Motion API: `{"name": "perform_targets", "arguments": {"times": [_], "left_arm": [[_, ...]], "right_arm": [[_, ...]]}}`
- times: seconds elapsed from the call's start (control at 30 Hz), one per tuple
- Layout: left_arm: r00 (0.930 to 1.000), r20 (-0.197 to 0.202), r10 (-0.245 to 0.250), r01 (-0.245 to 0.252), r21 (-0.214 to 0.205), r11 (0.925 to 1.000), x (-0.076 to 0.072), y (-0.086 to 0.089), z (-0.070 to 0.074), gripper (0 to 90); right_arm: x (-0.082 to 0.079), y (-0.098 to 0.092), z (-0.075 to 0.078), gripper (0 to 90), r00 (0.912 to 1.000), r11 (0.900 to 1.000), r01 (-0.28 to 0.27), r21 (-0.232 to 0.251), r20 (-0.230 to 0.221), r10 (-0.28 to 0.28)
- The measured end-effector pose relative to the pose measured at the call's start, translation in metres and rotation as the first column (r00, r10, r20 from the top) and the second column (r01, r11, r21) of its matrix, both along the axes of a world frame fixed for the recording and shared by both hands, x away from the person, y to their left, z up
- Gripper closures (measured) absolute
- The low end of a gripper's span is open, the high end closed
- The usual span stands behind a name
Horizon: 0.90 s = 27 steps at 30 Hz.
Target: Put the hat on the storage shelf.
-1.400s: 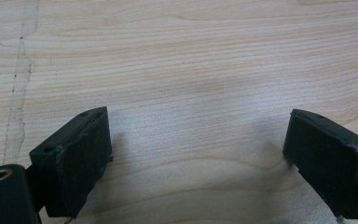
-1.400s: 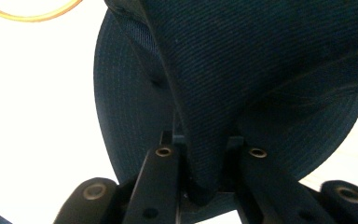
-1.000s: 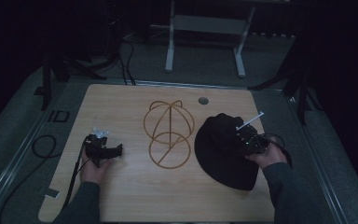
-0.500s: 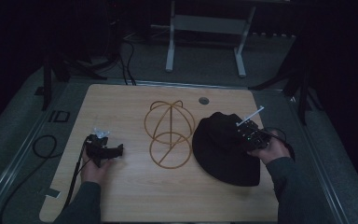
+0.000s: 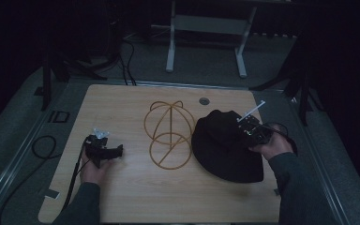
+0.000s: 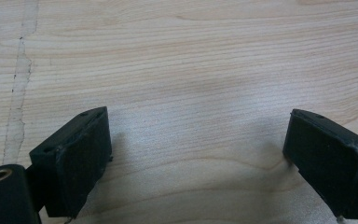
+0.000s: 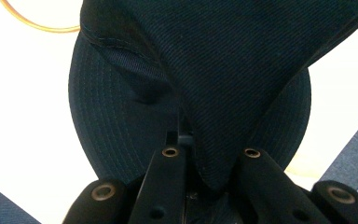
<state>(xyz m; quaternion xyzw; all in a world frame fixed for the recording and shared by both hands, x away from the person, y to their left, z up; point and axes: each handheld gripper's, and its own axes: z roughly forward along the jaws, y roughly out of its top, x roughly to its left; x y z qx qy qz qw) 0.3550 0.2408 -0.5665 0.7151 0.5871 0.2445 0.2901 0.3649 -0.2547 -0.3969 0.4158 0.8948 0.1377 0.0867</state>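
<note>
Since the earlier frames, the right claw (image 5: 252, 131) had risen a little and drawn the black fabric brimmed hat (image 5: 225, 147) up with it, so the hat's near part stood lifted while the far brim rested on the light wooden counter (image 5: 122, 197). In the right gripper view the jaws sat together, clamped on a fold of the hat (image 7: 214, 84), the cloth bunching and peaking at the pinch; a grip at the edge would let the crown hang open. Just left of the hat, the tan wire hat frame (image 5: 168, 133) stood apart from it, probably its destination. The left claw (image 5: 104, 150) rested low on the counter, jaws apart and empty (image 6: 191, 154), with bare wood all round. The hat's right edge lay near the counter's right side, so free room lay leftward.
</note>
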Motion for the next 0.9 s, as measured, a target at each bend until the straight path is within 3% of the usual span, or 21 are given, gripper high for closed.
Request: {"name": "perform_targets", "arguments": {"times": [0.4,0.9], "left_arm": [[1.0,-0.001,-0.003,0.003,0.004,1.0,0.0,0.0,0.0,7.9],[1.0,-0.003,-0.002,0.002,0.002,1.0,0.0,0.0,0.0,7.9]], "right_arm": [[0.004,-0.004,0.021,86.9,0.9993,0.9998,-0.02,0.01,0.031,0.019],[0.012,-0.01,0.036,86.9,0.9949,0.9949,-0.099,0.018,0.018,0.099]]}}
